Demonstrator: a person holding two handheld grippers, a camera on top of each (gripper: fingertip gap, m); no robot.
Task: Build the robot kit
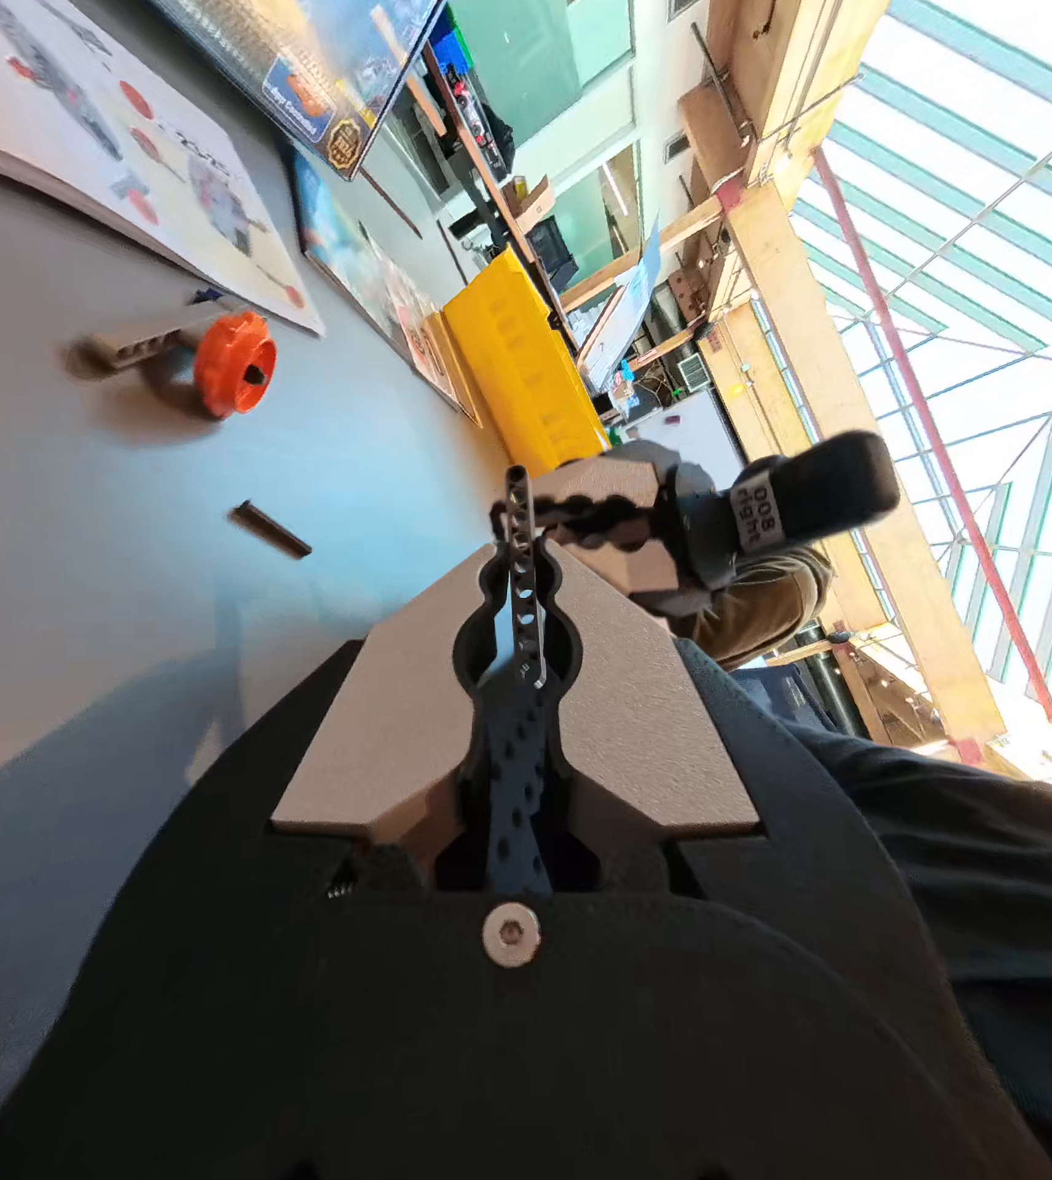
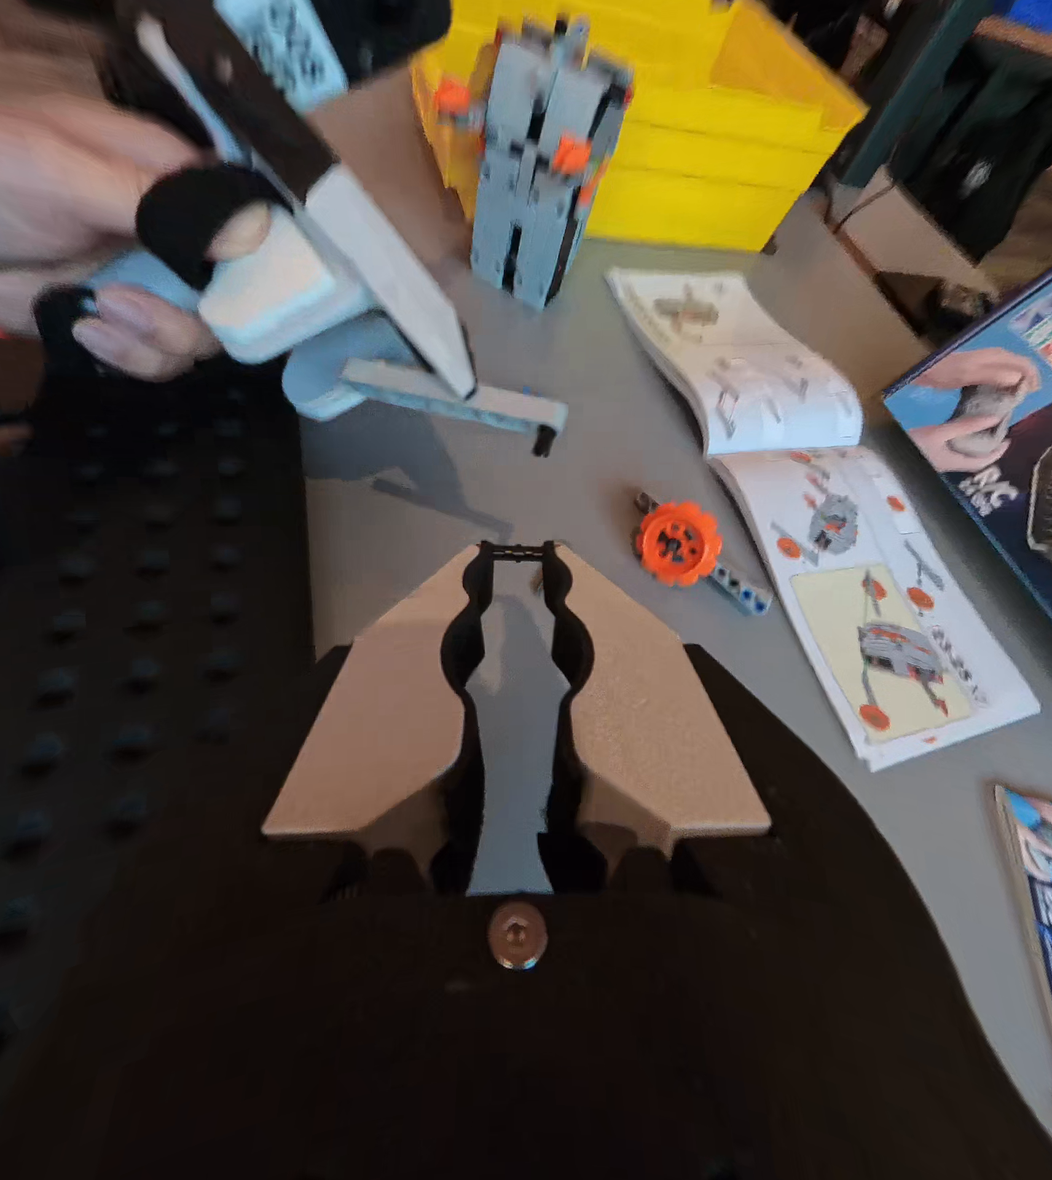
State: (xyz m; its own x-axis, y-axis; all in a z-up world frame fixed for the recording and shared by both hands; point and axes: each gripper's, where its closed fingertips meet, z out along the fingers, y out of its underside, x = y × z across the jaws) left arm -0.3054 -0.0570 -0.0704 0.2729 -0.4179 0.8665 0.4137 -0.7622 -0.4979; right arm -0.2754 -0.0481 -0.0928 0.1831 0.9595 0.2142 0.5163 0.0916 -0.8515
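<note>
My left gripper point(image 1: 520, 562) is pinching a grey beam point(image 1: 525, 574); only the right view is showing the right gripper point(image 2: 517, 552) clamping a small pin point(image 2: 517, 553) above the table point(image 2: 574, 447).

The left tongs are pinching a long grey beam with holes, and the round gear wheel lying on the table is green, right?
Not quite. The round gear wheel on the grey table is orange, not green; the right wrist view shows it clearly. The left tongs do pinch the long grey beam with holes.
</note>
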